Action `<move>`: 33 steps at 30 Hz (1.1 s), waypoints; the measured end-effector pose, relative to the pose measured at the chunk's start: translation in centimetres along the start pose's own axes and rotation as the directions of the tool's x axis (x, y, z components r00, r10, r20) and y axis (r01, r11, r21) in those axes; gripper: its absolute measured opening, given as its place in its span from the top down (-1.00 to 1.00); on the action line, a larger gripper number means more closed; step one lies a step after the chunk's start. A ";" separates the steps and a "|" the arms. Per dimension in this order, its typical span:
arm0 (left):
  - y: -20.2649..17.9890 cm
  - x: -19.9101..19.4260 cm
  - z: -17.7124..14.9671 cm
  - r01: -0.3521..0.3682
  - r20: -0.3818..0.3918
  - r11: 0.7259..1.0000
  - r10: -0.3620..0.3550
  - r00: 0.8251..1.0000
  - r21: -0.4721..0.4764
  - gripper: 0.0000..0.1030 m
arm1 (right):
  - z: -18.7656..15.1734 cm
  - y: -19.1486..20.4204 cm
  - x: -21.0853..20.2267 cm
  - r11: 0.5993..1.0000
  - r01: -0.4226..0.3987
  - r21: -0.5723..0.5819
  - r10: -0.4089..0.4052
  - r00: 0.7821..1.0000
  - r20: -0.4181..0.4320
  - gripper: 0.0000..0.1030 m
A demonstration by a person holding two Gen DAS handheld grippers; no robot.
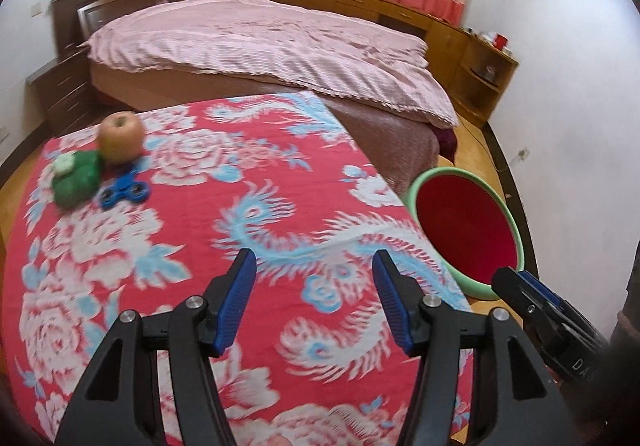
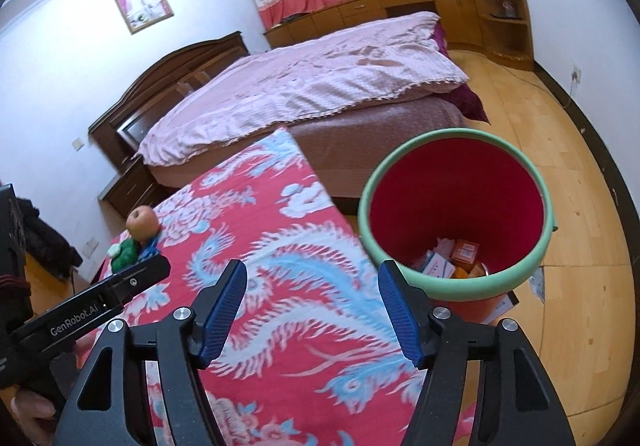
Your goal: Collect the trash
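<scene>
Left hand-held gripper [image 1: 314,260]: jaws spread, nothing between them, hanging over the bench [image 1: 240,205] with its red floral cloth. Right hand-held gripper [image 2: 312,272]: also spread, empty, over the bench's right edge next to the bin.

Items left on the bench, all in a cluster at the far left corner, well apart from both grippers:
- apple [image 1: 121,137], upright, stem dimple up
- green lump with a pale round piece on top [image 1: 76,177], just beside the apple; can't tell what it is
- blue fidget spinner [image 1: 122,193], flat, touching the green lump, in front of the apple

Trash bin [image 2: 452,278]: red inside, green rim, on the wood floor just right of the bench. At the bottom: an orange box [image 2: 466,250], white-and-blue paper packaging [image 2: 436,266], something orange beneath, partly hidden.
</scene>
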State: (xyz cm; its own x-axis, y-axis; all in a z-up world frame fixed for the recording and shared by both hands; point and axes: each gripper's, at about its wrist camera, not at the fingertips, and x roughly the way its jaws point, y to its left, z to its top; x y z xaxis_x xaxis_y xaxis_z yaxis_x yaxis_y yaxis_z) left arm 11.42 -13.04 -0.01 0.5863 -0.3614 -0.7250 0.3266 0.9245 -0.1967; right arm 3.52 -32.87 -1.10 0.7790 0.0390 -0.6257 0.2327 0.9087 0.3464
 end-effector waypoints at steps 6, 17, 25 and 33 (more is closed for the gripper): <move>2.7 -2.2 -1.2 -0.062 0.038 0.997 0.064 0.997 -0.046 -0.18 | -0.9 2.6 -0.5 0.998 -0.021 -0.052 0.022 1.000 0.012 -0.39; 5.8 -6.1 -3.1 -0.167 0.113 0.981 0.178 0.977 -0.102 -0.18 | -2.9 6.5 -1.6 0.988 -0.057 -0.144 0.060 0.998 0.019 -0.39; 7.0 -7.9 -4.5 -0.217 0.142 0.967 0.235 0.961 -0.131 -0.18 | -4.2 8.2 -2.5 0.979 -0.077 -0.189 0.084 0.996 0.031 -0.40; 7.7 -8.8 -5.2 -0.250 0.163 0.957 0.273 0.948 -0.149 -0.18 | -4.6 9.0 -2.8 0.975 -0.075 -0.209 0.085 0.996 0.040 -0.40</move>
State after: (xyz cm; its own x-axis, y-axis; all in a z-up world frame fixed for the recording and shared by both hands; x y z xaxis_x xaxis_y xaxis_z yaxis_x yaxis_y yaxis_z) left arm 4.91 -2.13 1.41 0.7657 -0.1097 -0.6337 0.0551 0.9929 -0.1054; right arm 0.78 -22.92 0.55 0.8185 0.0999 -0.5658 0.0467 0.9699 0.2388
